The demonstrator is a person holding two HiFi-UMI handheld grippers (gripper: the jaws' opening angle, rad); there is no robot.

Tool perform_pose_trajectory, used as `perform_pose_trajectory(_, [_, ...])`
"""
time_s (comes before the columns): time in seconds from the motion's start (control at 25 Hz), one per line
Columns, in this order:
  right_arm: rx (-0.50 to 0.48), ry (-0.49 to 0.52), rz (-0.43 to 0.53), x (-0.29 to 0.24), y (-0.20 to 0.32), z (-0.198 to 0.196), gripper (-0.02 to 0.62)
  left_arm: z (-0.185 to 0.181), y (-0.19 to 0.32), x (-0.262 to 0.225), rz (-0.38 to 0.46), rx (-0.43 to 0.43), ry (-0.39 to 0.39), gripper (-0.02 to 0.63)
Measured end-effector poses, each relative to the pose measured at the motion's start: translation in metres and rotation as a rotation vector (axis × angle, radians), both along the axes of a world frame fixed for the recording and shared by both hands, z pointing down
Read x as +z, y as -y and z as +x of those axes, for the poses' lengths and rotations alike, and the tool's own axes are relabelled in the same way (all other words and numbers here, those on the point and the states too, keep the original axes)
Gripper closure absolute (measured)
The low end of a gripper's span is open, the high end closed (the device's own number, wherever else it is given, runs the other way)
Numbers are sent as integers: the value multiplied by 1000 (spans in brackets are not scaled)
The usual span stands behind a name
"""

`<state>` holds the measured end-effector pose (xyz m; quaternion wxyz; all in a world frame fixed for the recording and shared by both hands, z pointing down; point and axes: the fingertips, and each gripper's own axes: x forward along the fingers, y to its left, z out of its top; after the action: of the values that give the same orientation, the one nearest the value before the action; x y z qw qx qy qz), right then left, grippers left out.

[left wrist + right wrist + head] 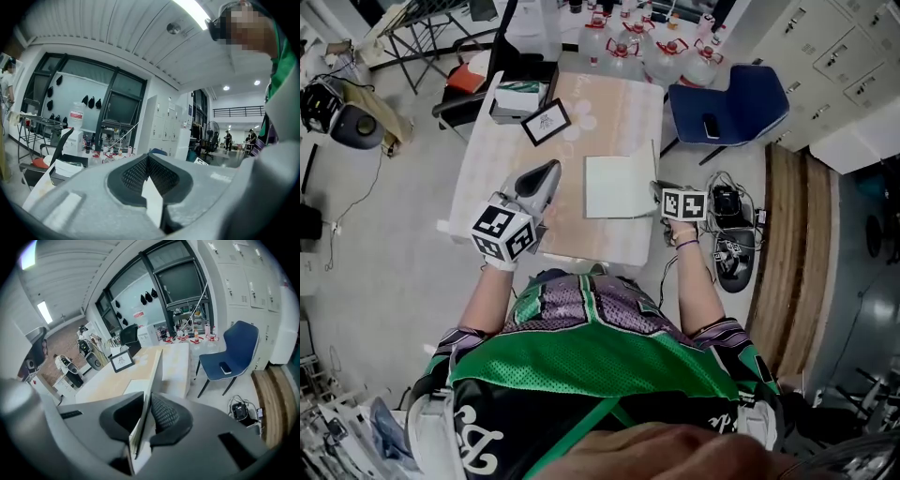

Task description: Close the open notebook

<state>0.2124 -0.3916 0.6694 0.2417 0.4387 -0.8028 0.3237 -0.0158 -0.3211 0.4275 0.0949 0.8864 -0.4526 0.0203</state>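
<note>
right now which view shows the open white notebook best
The head view: the white paper notebook lies open on the pale table, whole page visible, right cover raised. The right gripper view shows only that cover edge-on between the jaws of the right gripper. The left gripper view shows none.

You've got two grippers in view: the left gripper point(546, 173) and the right gripper point(657, 194). There is one counter point(502, 178), and on it you have one notebook point(614, 186), one framed picture point(546, 122) and one green-and-white box point(520, 92). Beside it stands one blue chair point(750, 98) with one phone point(711, 126) on it.
</note>
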Motion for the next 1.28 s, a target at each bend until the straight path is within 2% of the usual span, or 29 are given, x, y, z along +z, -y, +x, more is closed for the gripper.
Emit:
perform_pose_trajectory(0.32, [-26,-34,0,-2,1,-11,540,0,13,13,-37,0,-3,589])
perform_pose_trajectory(0.68, [3,5,-12,-4,-7,-37,540,-8,23,9,-42,86,-2,589])
perform_pose_trajectory(1.28, [25,70,-30,3,-11,-88,532,-45,26,8,-40,136,-8,589])
